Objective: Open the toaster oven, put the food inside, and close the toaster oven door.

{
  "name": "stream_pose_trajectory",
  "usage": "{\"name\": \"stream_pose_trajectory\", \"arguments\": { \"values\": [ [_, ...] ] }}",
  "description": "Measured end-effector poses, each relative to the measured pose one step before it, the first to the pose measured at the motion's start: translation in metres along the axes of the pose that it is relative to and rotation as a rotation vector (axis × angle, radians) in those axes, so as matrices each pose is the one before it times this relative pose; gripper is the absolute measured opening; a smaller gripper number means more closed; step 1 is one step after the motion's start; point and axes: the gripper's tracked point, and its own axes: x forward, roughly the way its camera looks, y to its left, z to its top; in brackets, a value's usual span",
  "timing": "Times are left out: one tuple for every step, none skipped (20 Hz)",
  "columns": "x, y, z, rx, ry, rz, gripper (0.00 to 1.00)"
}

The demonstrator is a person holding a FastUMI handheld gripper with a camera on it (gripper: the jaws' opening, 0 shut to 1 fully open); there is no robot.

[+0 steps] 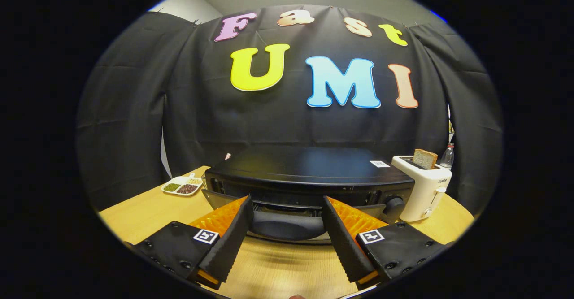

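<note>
Both fingers of the tool (287,209) spread wide, apparently flanking the toaster oven door (287,225).

Toaster oven (309,169) interior hidden by tool (287,207)

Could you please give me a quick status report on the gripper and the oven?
Gripper open, fingers straddling the door. Black toaster oven door partly dropped open. Nothing between fingers and door.
</note>
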Motion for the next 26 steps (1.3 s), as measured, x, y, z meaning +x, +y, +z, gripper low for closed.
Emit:
{"name": "stream_pose_trajectory", "arguments": {
  "values": [
    [-0.00482, 0.00056, -0.00385, -0.00180, 0.00782, 0.00259, 0.98],
    [-0.00488, 0.00161, -0.00454, 0.00026, 0.00759, 0.00299, 0.98],
    [-0.00449, 0.00092, -0.00480, 0.00019, 0.01140, 0.00340, 0.98],
    [-0.00428, 0.00095, -0.00549, -0.00016, 0.01086, 0.00258, 0.98],
    [-0.00478, 0.00135, -0.00591, 0.00014, 0.01667, 0.00209, 0.98],
    [-0.00356, 0.00081, -0.00591, -0.00065, 0.01480, -0.00189, 0.98],
    [-0.00343, 0.00142, -0.00498, -0.00539, 0.01376, -0.00255, 0.98],
    [-0.00365, 0.00080, -0.00616, -0.00706, 0.01562, -0.00359, 0.97],
    [-0.00302, 0.00013, -0.00630, -0.00902, 0.01753, -0.00498, 0.97],
    [-0.00305, 0.00058, -0.00720, -0.01189, 0.01628, -0.00621, 0.97],
    [-0.00183, 0.00062, -0.00602, -0.01696, 0.01786, -0.00569, 0.97],
    [-0.00283, 0.00126, -0.00718, -0.00827, 0.01795, -0.00338, 0.97],
    [-0.00184, 0.00067, -0.00477, 0.00372, 0.01551, -0.00155, 0.97],
    [-0.00073, 0.00119, -0.00594, 0.01092, 0.01516, 0.00179, 0.97],
    [-0.00103, 0.00121, -0.00568, 0.01091, 0.01999, 0.00157, 0.97],
    [-0.00061, 0.00207, -0.00735, 0.00398, 0.02260, 0.00181, 0.97],
    [-0.00018, 0.00137, -0.00836, 0.00191, 0.03013, 0.00295, 0.97],
    [0.00090, 0.00180, -0.01111, 0.00695, 0.03592, 0.00892, 0.97],
    [0.00001, 0.00304, -0.00885, 0.01350, 0.03825, 0.01556, 0.97],
    [-0.00152, 0.00095, -0.00935, 0.01777, 0.03836, 0.01337, 0.97],
    [-0.00456, -0.00117, -0.00368, 0.01936, 0.01893, 0.00892, 0.97],
    [-0.00585, 0.00034, -0.00077, 0.01457, 0.00375, 0.00655, 0.97],
    [-0.00797, -0.00050, 0.00195, 0.01329, -0.00641, 0.00895, 0.97],
    [-0.00795, -0.00076, 0.00153, 0.00883, -0.01157, 0.00799, 0.97],
    [-0.00905, -0.00204, 0.00314, 0.00521, -0.01080, 0.00573, 0.97],
    [-0.01216, -0.00333, 0.00409, 0.00642, -0.01577, 0.00584, 0.97]
  ]
}}
